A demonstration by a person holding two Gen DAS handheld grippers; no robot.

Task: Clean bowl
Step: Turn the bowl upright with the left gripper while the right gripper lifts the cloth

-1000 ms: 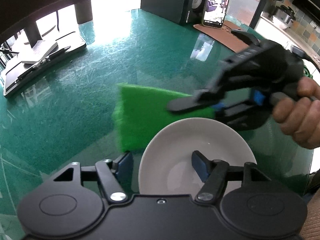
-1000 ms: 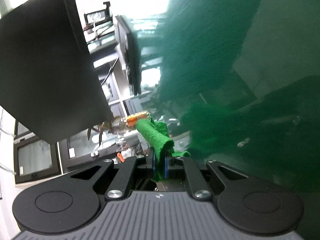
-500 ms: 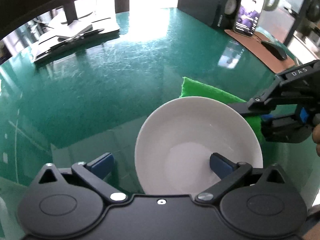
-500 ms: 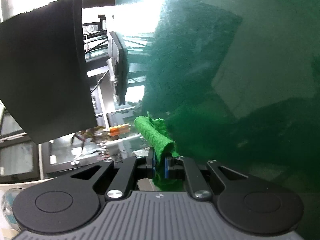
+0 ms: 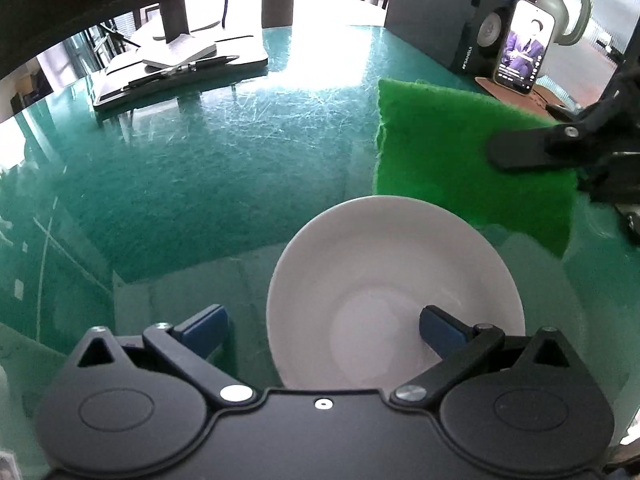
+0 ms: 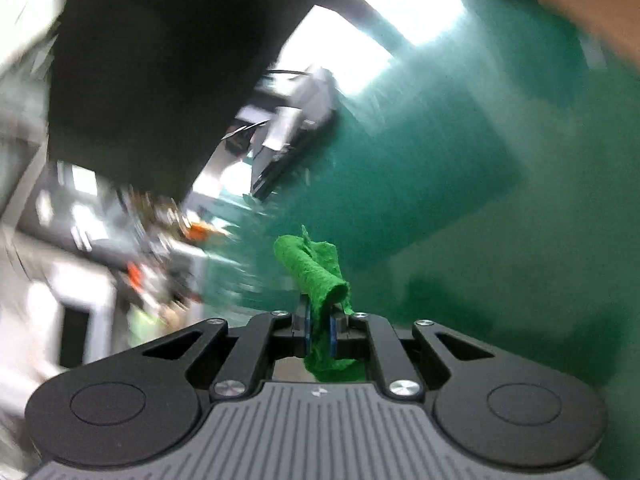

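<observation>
Straddling the near rim of the round white ceramic bowl (image 5: 394, 280), the left gripper (image 5: 324, 326) has its 2 blue-padded fingers spread wide, one inside, one outside. Beyond the bowl's far rim, the right gripper (image 6: 320, 330) pinches a bright green felt scouring pad (image 5: 460, 152) above the scratched green glass table (image 5: 200, 168).

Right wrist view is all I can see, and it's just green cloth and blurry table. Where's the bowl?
Observer: The white bowl sits on the green table, right in front of the left gripper.
Operator: Is that gripper holding it?
Observer: No. Its fingers are wide open, one over the bowl's inside, one outside the rim.
Operator: And my cloth?
Observer: The green cloth hangs spread out flat beyond the bowl's far rim.
</observation>
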